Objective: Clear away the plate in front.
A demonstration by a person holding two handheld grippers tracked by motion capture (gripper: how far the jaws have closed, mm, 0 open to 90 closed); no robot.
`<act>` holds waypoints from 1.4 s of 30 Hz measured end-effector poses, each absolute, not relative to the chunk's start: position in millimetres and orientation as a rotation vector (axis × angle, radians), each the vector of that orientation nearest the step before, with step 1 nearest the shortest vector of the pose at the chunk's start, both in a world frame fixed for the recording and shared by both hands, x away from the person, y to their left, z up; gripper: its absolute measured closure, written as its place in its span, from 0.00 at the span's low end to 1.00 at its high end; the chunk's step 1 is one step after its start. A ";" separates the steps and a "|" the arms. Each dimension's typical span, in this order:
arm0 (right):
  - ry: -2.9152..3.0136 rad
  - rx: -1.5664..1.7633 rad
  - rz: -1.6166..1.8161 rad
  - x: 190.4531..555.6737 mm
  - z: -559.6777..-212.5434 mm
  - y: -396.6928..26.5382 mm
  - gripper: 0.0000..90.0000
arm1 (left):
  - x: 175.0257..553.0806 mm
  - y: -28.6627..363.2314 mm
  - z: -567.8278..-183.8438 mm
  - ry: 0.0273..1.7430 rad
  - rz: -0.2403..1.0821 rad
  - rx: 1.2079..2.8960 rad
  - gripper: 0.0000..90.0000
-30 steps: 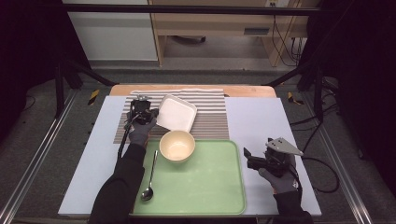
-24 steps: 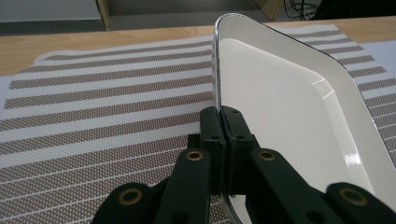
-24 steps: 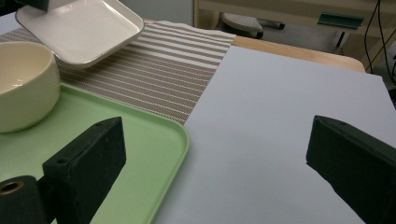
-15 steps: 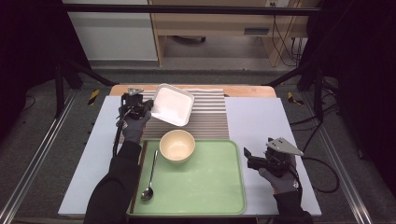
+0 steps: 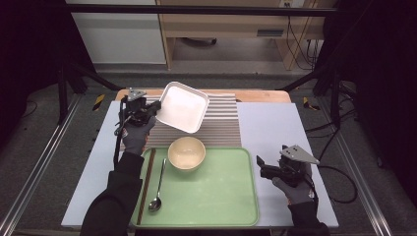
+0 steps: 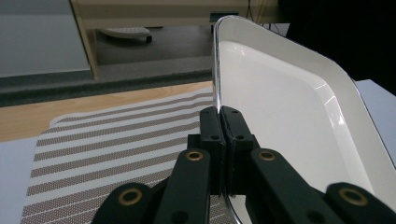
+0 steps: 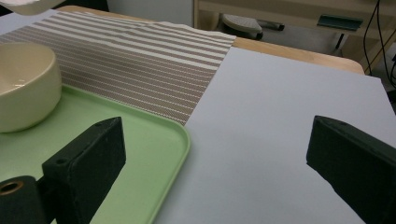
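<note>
Above the striped placemat (image 5: 221, 123), the left gripper (image 5: 153, 109) pinches the thin rim of a white rectangular dish (image 5: 183, 106), its jaws clamped tight on one edge while the dish hangs tilted in the air. With so narrow a hold on smooth glaze, the dish could pivot or slip and drop onto the cream bowl (image 5: 187, 152) on the green tray (image 5: 221, 201). Beside the tray, the right gripper (image 5: 260, 166) rests with its jaws spread wide, holding nothing.
</note>
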State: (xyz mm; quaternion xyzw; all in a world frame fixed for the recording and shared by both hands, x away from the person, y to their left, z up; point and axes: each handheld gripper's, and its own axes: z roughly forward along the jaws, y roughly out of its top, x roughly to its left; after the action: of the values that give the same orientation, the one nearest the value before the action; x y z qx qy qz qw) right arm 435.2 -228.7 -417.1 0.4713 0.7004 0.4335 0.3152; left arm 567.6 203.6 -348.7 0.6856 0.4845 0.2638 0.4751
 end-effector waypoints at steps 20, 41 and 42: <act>1.841 1.235 1.146 433.7 -415.0 -227.2 0.05 | 497.2 184.2 -333.0 0.969 0.600 1.714 0.98; 1.816 1.241 1.156 432.5 -412.0 -231.5 0.05 | 440.4 173.2 -362.0 0.901 0.515 1.823 0.98; 1.816 1.241 1.156 432.4 -411.9 -231.7 0.05 | 438.4 172.9 -363.0 0.900 0.512 1.828 0.98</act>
State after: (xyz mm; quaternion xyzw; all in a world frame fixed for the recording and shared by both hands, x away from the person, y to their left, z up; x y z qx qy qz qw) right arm 432.4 -231.7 -411.9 0.4728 0.6918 0.4405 0.3223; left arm 438.4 172.9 -363.0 0.7549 0.3718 0.2116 0.4971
